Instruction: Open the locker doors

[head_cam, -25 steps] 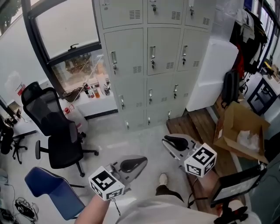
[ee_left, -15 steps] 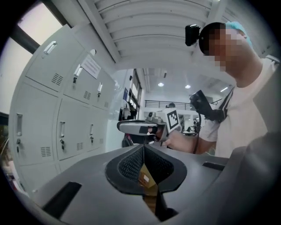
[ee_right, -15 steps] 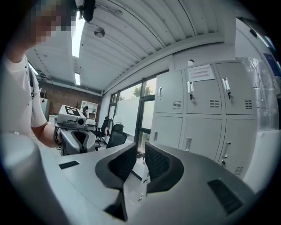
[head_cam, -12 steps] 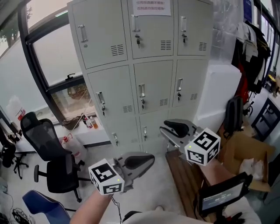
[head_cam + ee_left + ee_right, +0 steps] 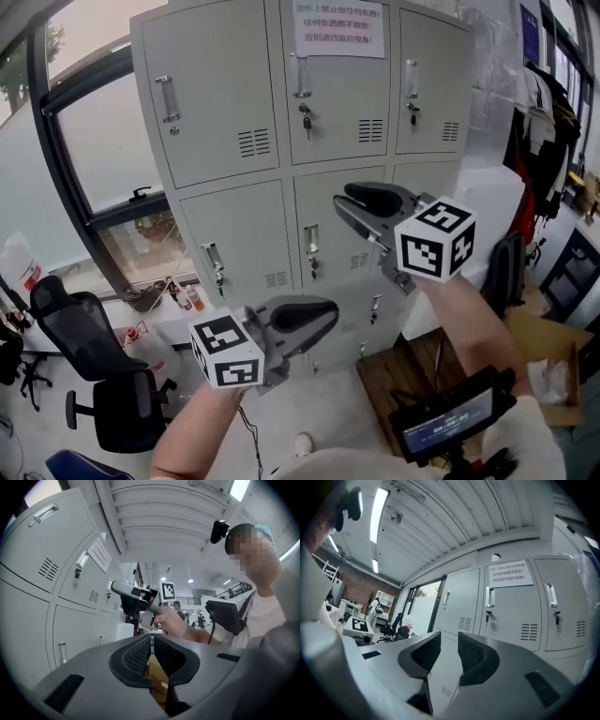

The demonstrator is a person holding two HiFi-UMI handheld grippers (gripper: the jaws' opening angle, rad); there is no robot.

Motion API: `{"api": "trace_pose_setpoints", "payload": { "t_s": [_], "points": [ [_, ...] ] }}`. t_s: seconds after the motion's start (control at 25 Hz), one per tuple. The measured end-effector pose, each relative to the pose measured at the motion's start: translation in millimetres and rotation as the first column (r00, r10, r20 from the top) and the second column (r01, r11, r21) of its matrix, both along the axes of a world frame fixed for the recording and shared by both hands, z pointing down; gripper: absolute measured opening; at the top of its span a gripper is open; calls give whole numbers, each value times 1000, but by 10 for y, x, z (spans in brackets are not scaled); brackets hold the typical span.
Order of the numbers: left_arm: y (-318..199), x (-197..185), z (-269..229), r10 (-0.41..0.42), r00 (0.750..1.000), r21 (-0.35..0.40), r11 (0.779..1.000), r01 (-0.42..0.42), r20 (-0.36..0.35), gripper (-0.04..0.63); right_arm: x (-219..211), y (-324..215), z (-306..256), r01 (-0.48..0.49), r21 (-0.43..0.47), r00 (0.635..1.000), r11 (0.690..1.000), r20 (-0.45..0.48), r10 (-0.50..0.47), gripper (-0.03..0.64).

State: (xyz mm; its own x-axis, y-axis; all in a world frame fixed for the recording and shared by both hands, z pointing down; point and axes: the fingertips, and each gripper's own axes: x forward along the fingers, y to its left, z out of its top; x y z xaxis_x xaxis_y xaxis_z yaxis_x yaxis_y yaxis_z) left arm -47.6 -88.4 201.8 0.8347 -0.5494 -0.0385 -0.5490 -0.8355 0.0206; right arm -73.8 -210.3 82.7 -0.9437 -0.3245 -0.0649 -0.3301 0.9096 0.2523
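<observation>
The grey lockers (image 5: 225,112) stand ahead with all doors closed. The top middle door carries a paper notice (image 5: 339,28), a handle (image 5: 300,75) and a key (image 5: 307,120). My right gripper (image 5: 352,202) is held up level before the middle column, just below that top door and apart from it. Its jaws have just been opening and stand open with nothing between them; the right gripper view shows the gap (image 5: 449,641) facing the handles (image 5: 490,597). My left gripper (image 5: 323,314) hangs lower and further left, short of the lockers, its pads (image 5: 140,653) closed together on nothing.
A window (image 5: 84,159) adjoins the lockers on the left, with bottles (image 5: 183,295) on its sill and a black office chair (image 5: 103,375) below. To the right are a white panel (image 5: 478,216), hanging dark clothes (image 5: 539,122) and a cardboard box (image 5: 553,366).
Both grippers have risen and come nearer the lockers. The view has lifted from the floor to the upper doors. The right jaws have parted.
</observation>
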Motion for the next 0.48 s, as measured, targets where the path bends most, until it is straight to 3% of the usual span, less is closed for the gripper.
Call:
{"api": "trace_pose_setpoints", "payload": {
  "t_s": [0.24,0.48],
  "points": [
    [-544,-552,-307,48,999,47,998,-49,8,14,-576,-819,-830,-79,72,997,994,29,77,106],
    [-879,-892,-302,72,997,41,996,-73,8,14,-971,-1398,-1276,-134,123,990,983,57,128,106]
  ]
}}
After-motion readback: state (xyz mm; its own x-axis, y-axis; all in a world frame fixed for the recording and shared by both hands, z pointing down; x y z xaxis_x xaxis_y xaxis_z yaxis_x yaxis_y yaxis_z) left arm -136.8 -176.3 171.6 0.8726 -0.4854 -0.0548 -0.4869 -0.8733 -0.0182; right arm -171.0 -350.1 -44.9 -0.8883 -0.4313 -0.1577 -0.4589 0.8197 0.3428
